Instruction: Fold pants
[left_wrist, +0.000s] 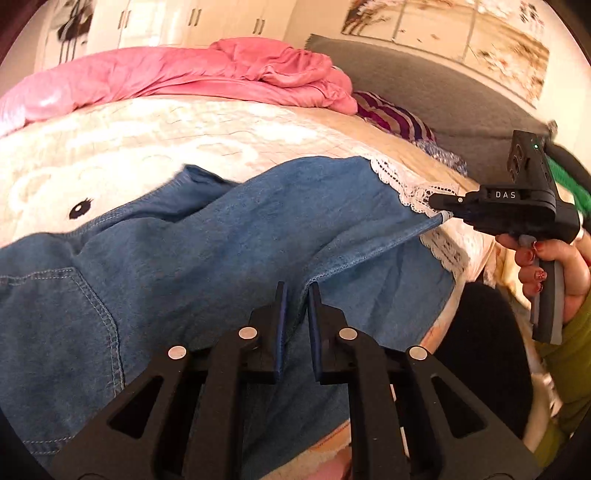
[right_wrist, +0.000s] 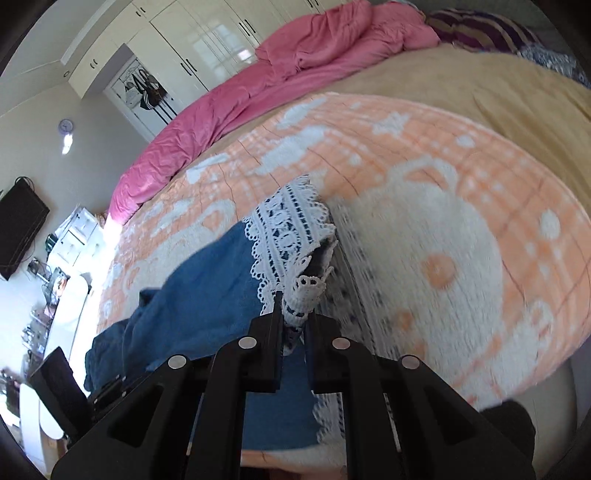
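Observation:
Blue denim pants (left_wrist: 221, 251) with a white lace hem (left_wrist: 413, 195) lie across a bed covered by an orange-and-white bear blanket (left_wrist: 110, 147). My left gripper (left_wrist: 296, 295) is shut on a stitched edge of the denim near the bed's front. At the right of the left wrist view, a hand holds my right gripper (left_wrist: 441, 208), shut on the hem corner and pulling the leg taut. In the right wrist view, my right gripper (right_wrist: 293, 314) pinches the bunched lace hem (right_wrist: 291, 229), and the pants (right_wrist: 199, 299) trail off to the left.
A crumpled pink duvet (left_wrist: 221, 74) lies along the far side of the bed, with a striped pillow (left_wrist: 391, 114) and a grey headboard (left_wrist: 424, 81) at the right. A dark rounded object (left_wrist: 484, 354) stands by the bed's near right corner. White wardrobes (right_wrist: 184, 44) line the wall.

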